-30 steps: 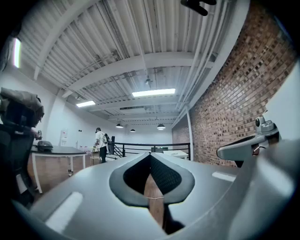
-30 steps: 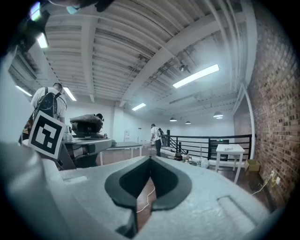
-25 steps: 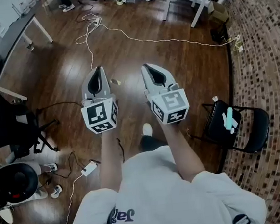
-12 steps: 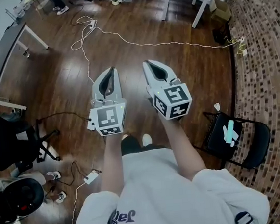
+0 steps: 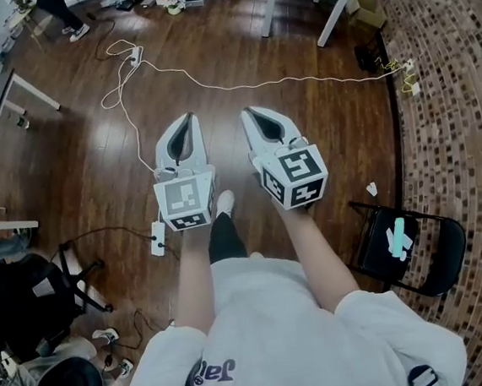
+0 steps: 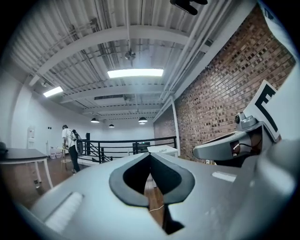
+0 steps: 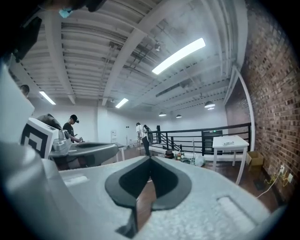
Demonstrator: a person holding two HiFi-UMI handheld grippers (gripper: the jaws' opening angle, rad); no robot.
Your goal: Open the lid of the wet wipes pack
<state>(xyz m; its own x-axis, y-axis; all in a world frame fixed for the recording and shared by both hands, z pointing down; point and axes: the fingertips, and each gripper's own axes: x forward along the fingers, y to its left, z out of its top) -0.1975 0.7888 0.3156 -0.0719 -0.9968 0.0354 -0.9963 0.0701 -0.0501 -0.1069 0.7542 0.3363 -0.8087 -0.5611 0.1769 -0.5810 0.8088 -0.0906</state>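
I cannot pick out a wet wipes pack in any view. In the head view both grippers are held out level, side by side over the dark wood floor. The left gripper (image 5: 185, 118) has its jaws closed tip to tip with nothing in them. The right gripper (image 5: 251, 111) is shut and empty too. The left gripper view shows the left gripper (image 6: 150, 154) with its dark pads meeting at the point, the room beyond. In the right gripper view the right gripper (image 7: 150, 158) looks the same. A small teal and white item (image 5: 396, 239) lies on a black folding chair (image 5: 425, 251) at the right.
A white cable (image 5: 298, 77) runs across the floor to a power strip (image 5: 157, 238). White table legs (image 5: 326, 14) stand at the top, a black office chair (image 5: 30, 293) at the lower left. Brick paving (image 5: 463, 124) fills the right. A person (image 6: 71, 145) stands by a railing (image 6: 122, 144).
The floor has slid down and left under the view: the cable and tables now sit closer, the folding chair lower. Both grippers have kept side by side, still shut.
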